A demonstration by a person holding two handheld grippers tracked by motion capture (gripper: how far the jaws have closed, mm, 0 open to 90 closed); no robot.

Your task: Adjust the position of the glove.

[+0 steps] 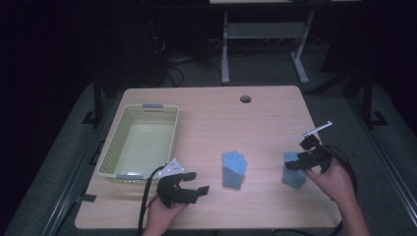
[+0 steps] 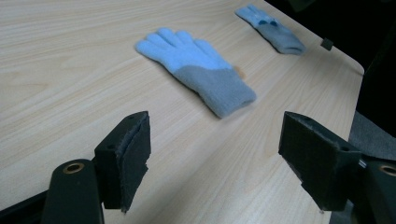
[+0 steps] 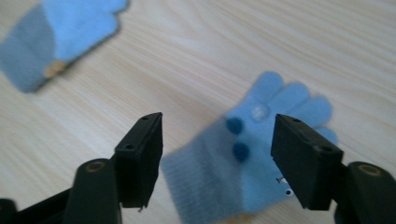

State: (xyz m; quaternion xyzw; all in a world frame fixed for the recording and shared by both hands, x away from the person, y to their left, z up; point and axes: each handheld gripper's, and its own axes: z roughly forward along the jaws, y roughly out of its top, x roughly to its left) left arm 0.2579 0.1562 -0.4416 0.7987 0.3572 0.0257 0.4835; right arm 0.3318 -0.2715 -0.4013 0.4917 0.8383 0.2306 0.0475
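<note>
So the thing being worked on here is the right-hand blue glove, lying flat near the right edge of the table, cuff toward the person and fingers pointing away. It's got two dark blue dots on it near where the grey cuff meets the lighter hand part. The right gripper is hanging just over it with the jaws wide apart, straddling the glove from above and holding nothing; the pads haven't touched the fabric. If I were doing this grab, I'd drop straight down over the cuff area, since the thicker ribbed knit bunches up nicely, and pinch a good fold rather than skimming the top layer. Thin knit slips out easily, so get the pads right down to the wood before closing. The other glove sits mid-table, well apart, palm flat with fingers away from the person. The left gripper is parked near the front edge, jaws fully spread and empty, pointed at that middle glove. The pale green basket on the left looks like the likely drop spot, and it's empty right now.
</note>
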